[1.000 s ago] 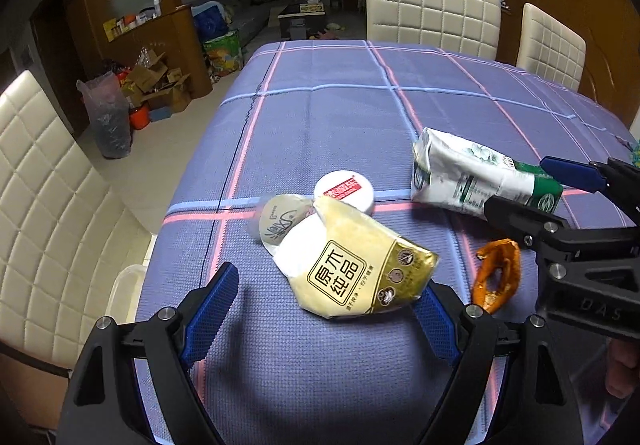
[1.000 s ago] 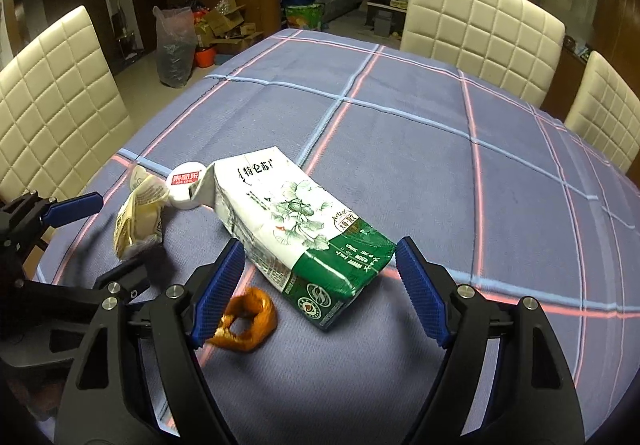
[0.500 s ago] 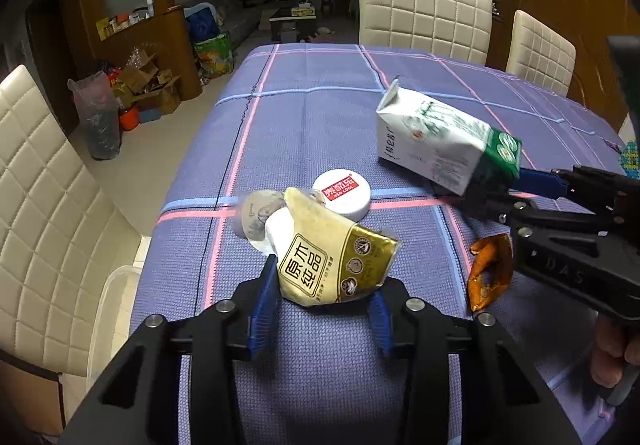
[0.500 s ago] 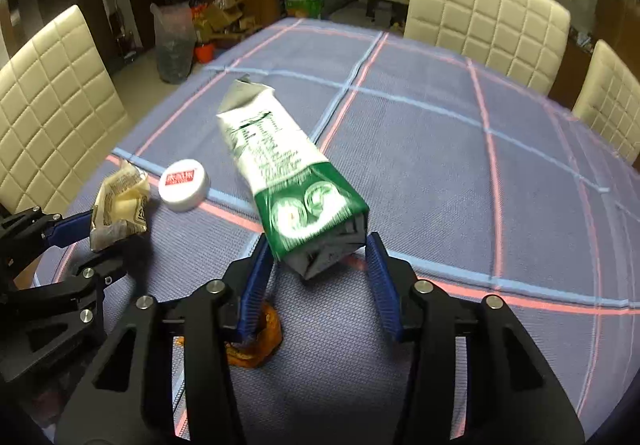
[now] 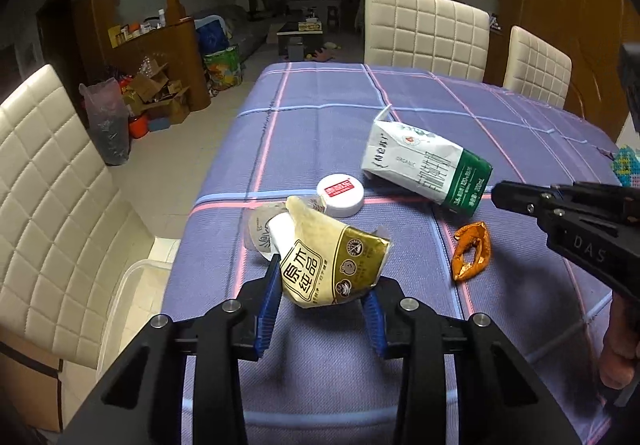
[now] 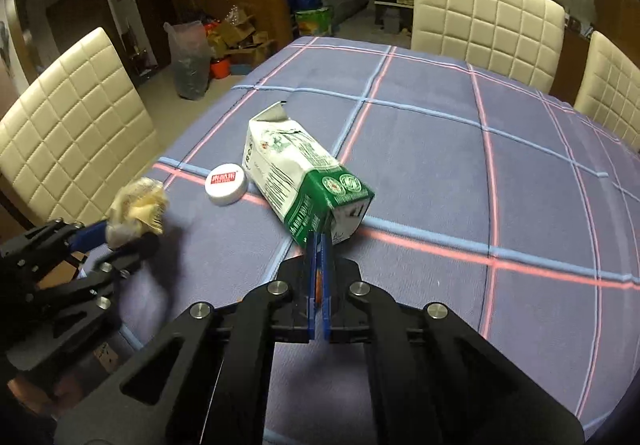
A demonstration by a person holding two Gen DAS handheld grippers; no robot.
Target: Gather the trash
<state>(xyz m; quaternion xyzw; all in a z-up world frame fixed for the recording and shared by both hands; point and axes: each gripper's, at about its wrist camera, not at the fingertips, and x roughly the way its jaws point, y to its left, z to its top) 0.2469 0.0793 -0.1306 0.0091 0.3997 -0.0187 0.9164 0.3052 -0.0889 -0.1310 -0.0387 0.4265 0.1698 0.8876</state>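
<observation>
At the bottom centre of the left wrist view, the left gripper (image 5: pixel 322 299) is pinching a crumpled yellow wrapper (image 5: pixel 332 265) between its blue pads, jaws narrowed on the packet's lower edge. Large brown Chinese characters are showing on the wrapper's white label panel, beside a gold band with small round icons too small to read. Behind it, a grey-white paper piece (image 5: pixel 264 231) is lying partly hidden by the wrapper, its print illegible.

Lower centre in the right wrist view, the right gripper (image 6: pixel 319 245) is showing its pads pressed almost flat together, nipping the bottom edge of a white and green milk carton (image 6: pixel 304 181), which is hanging tilted with its torn-open top pointing toward the upper left. In the left wrist view the carton (image 5: pixel 424 169) is reading "ORGANIC" on its white side; the green band's small print is hard to make out.

Just left of the carton, a white round lid (image 6: pixel 226 183) with a red label is resting on the purple checked tablecloth (image 6: pixel 440 149); its white lettering is unreadable. An orange foil wrapper (image 5: pixel 472 251) is lying at right centre of the left view, near the right gripper's black body marked "DAS". A person's fingers (image 5: pixel 618 349) are being cut off at the right edge.
</observation>
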